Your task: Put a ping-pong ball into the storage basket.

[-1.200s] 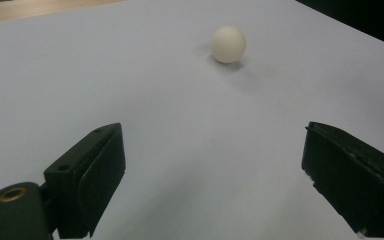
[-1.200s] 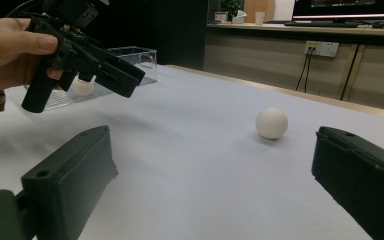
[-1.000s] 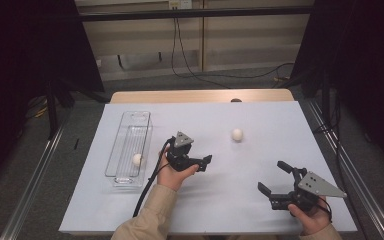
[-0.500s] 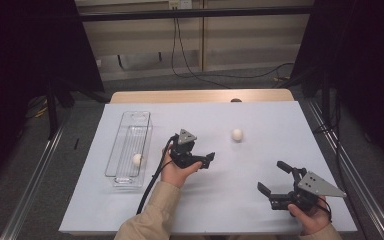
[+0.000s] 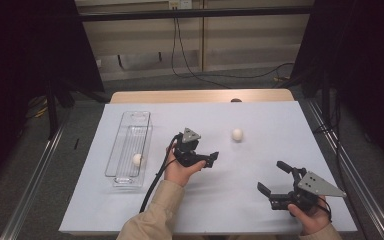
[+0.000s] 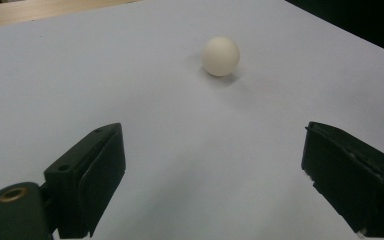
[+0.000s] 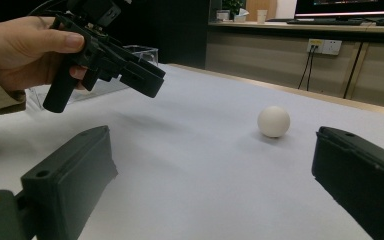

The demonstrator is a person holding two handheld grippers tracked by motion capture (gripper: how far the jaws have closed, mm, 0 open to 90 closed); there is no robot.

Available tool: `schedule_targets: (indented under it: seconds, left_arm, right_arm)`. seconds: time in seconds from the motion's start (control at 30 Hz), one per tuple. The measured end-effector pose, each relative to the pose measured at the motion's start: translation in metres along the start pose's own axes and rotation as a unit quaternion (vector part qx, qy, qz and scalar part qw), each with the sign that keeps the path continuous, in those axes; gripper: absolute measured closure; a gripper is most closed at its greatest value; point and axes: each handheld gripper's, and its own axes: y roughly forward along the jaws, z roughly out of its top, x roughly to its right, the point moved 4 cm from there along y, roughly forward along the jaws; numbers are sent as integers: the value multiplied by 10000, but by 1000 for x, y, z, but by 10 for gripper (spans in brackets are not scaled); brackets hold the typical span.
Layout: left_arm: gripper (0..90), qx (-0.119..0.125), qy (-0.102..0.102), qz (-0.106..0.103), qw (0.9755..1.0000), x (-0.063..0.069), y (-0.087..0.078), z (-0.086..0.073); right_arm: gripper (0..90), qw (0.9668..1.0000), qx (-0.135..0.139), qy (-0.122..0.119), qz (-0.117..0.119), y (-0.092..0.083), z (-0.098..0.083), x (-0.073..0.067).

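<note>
High view, with both gripper views. A white ball (image 5: 237, 134) lies loose on the white table (image 5: 260, 115), at about 1 o'clock from the left hand-held gripper (image 5: 206, 159) and well apart from it. A second white ball (image 5: 137, 159) already rests inside the clear plastic tray (image 5: 121, 145), which stands at 9 o'clock from that gripper. The left hand-held gripper points toward the loose ball with its jaws spread and nothing between them; in the left gripper view the ball (image 6: 221, 56) sits ahead at roughly 12 o'clock, beyond the jaw tips. The right hand-held gripper (image 5: 275, 182) rests low at 5 o'clock on the table, jaws likewise spread and empty, with the ball (image 7: 273, 121) far in front of it. Judged from this layout, one ball is stowed and one remains: approach, grasp and transfer to the tray are all still to do.
</note>
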Motion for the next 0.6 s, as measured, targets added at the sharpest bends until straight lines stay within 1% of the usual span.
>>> schedule_targets:
  seconds: [0.6]
  left_arm:
    - [105, -35, 14, -2, 10000, 1, 9, 3]
  right_arm:
    - [29, 10000, -2, 12, 27, 2, 0, 0]
